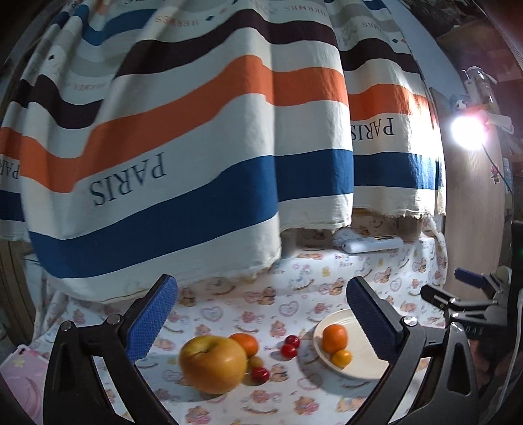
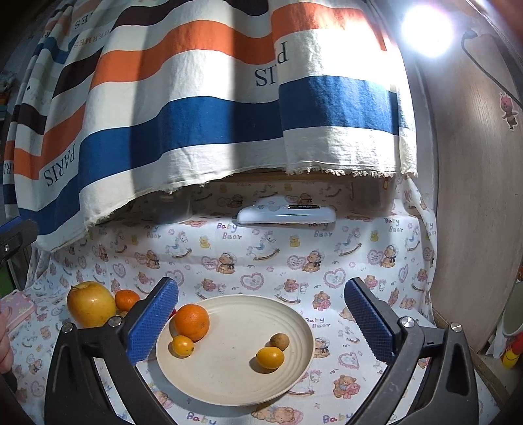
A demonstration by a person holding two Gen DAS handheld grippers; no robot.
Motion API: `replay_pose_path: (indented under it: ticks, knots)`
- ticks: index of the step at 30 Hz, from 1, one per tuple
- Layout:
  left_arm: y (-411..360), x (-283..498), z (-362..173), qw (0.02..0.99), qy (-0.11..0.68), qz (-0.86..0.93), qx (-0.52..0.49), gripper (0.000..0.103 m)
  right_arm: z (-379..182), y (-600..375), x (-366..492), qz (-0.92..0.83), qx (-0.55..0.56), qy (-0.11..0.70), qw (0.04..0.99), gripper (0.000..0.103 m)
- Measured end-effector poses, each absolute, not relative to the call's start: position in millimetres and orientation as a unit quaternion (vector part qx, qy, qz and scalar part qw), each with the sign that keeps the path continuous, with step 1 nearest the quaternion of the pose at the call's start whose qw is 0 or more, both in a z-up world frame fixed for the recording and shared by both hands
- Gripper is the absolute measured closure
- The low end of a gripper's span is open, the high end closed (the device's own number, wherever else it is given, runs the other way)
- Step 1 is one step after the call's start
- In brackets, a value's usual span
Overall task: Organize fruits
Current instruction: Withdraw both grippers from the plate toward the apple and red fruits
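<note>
A cream plate (image 2: 228, 392) lies on the bear-print cloth, right under my right gripper (image 2: 261, 286), which is open and holds nothing. On the plate are an orange (image 2: 191, 322), two kumquats (image 2: 182, 346) (image 2: 269, 358) and a small brown fruit (image 2: 279, 341). Left of the plate sit a big yellow apple (image 1: 212, 364), a second orange (image 1: 245, 343), a small brown fruit (image 1: 255, 361) and three cherry tomatoes (image 1: 289, 350). My left gripper (image 1: 261, 284) hangs open above them, empty. The plate (image 1: 346, 369) is partly hidden behind its right finger.
A striped cloth (image 2: 196, 114) hangs over the back of the table. Below it lies a white remote-like device (image 2: 286, 214). A bright lamp (image 2: 426, 29) and a wooden panel (image 2: 474, 196) stand at the right. A pink item (image 1: 19, 363) lies at the left edge.
</note>
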State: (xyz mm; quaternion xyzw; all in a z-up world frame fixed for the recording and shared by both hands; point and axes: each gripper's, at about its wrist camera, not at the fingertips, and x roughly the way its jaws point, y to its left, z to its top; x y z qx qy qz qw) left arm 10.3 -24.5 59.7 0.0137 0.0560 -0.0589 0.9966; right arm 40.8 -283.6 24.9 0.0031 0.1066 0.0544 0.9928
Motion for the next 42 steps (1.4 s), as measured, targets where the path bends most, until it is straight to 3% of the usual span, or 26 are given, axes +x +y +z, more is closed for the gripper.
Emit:
replay_pose_path:
  ticks: [21,42]
  knots:
    - [6,7,58,0.997,0.068,-0.046,-0.013,0.0,8,-244,34,0.109,-0.027,0.13,0.985,0.001]
    - [74,43,70,0.991,0.114,-0.007,-0.07,0.0,40,-143,72,0.119,-0.032,0.149,0.981,0.001]
